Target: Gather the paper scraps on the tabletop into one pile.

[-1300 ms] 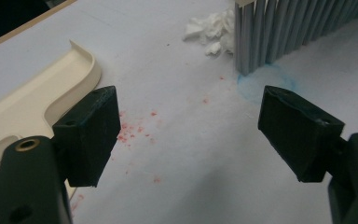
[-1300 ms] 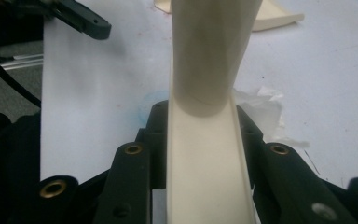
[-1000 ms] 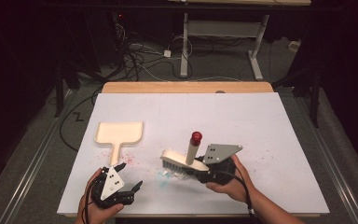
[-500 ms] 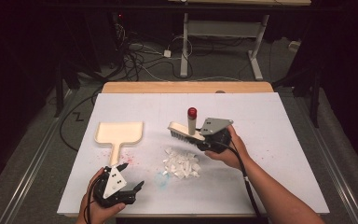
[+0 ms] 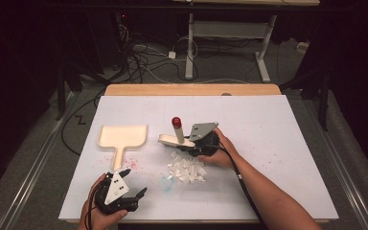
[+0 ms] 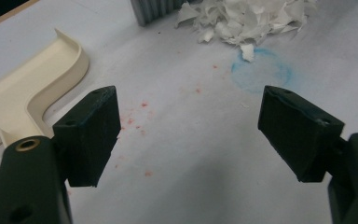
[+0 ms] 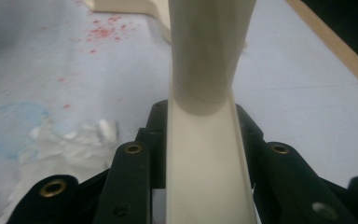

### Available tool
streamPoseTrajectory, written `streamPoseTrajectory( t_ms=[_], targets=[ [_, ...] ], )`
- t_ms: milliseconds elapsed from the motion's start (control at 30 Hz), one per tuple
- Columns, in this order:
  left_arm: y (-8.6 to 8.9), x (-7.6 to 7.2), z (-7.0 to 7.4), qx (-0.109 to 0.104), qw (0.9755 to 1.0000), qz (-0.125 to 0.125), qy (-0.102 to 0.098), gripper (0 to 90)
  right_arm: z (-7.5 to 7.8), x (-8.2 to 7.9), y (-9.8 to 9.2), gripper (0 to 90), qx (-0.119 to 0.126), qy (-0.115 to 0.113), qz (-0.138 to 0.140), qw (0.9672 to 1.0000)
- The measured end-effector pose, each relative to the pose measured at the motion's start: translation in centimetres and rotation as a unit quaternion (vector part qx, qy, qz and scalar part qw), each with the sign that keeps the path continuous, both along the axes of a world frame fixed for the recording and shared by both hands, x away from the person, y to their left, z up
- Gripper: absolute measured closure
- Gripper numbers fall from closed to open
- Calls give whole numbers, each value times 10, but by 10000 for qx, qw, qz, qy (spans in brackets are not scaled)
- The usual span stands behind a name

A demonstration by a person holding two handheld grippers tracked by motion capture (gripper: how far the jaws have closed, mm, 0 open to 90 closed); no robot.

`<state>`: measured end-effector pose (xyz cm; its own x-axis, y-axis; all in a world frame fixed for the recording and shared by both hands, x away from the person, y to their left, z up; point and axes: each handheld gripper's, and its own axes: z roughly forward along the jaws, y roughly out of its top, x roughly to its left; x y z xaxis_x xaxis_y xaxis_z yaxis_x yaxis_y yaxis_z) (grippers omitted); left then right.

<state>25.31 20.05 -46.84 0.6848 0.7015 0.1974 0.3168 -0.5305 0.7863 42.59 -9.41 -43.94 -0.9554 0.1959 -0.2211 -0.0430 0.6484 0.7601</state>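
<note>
At the near edge of the white table (image 5: 278, 143), closest to the person, the left gripper (image 5: 133, 197) rests in the person's left hand (image 5: 98, 211) with its jaws spread wide and nothing between them; in the left gripper view the two black pads (image 6: 93, 130) stand well apart over bare table marked with red specks (image 6: 142, 121). Just beyond that gripper, toward the middle of the table, lies a faint blue smudge (image 5: 165, 183), and next to it, farther in, a pile of torn white paper scraps (image 5: 187, 168). In the left gripper view the pile (image 6: 247, 18) sits just past a blue ring stain (image 6: 261, 70). Beyond the left gripper on the left part of the table lies a cream dustpan (image 5: 123, 138), its handle pointing back toward the near edge and red specks scattered beside the handle. At the far side of the paper pile, the right gripper (image 5: 191, 143), held in the person's right hand (image 5: 220, 151), is clamped on a cream brush (image 5: 175, 140) with a red-capped handle (image 5: 176, 120); the brush head sits just above the far edge of the scraps. In the right gripper view the brush's cream body (image 7: 205, 154) is squeezed between the two black jaws. Past the table's far wooden edge (image 5: 191, 89), cables (image 5: 143, 62) lie on the dark floor by a desk frame (image 5: 230, 33).
</note>
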Motion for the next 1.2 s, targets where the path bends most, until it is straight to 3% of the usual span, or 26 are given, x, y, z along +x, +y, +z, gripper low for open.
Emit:
streamPoseTrajectory(
  t_ms=[167, 300, 400, 533, 633, 800, 967, 1200],
  targets=[
    [-2, -1, -1, 6, 10000, -12, 69, 203, 1, -9, -15, 677, -88, 40, 448, 9990],
    [-3, 0, -1, 24, 10000, -24, 81, 203, 2, -16, -32, 679, 37, 184, 646, 9977],
    [-5, 1, -1, 43, 9999, -39, 90, 203, 4, -20, -40, 680, 68, 49, 474, 9988],
    [-6, 1, -1, 60, 9999, -54, 67, 203, 13, -22, -53, 681, 232, -143, 12, 9996],
    [-5, 2, -1, 40, 10000, -42, 78, 203, 24, -25, -68, 681, 442, -188, -306, 9984],
    [-6, 2, -1, 55, 9999, -62, 63, 203, 42, -38, -97, 680, 472, -241, -797, 9954],
    [-5, 2, 0, 56, 10000, -57, -3, 203, 55, -60, -126, 681, 338, -211, -1111, 9930],
    [-6, 4, 0, 40, 10000, -62, 12, 203, 64, -89, -168, 681, 200, 187, -1308, 9910]
  ],
)
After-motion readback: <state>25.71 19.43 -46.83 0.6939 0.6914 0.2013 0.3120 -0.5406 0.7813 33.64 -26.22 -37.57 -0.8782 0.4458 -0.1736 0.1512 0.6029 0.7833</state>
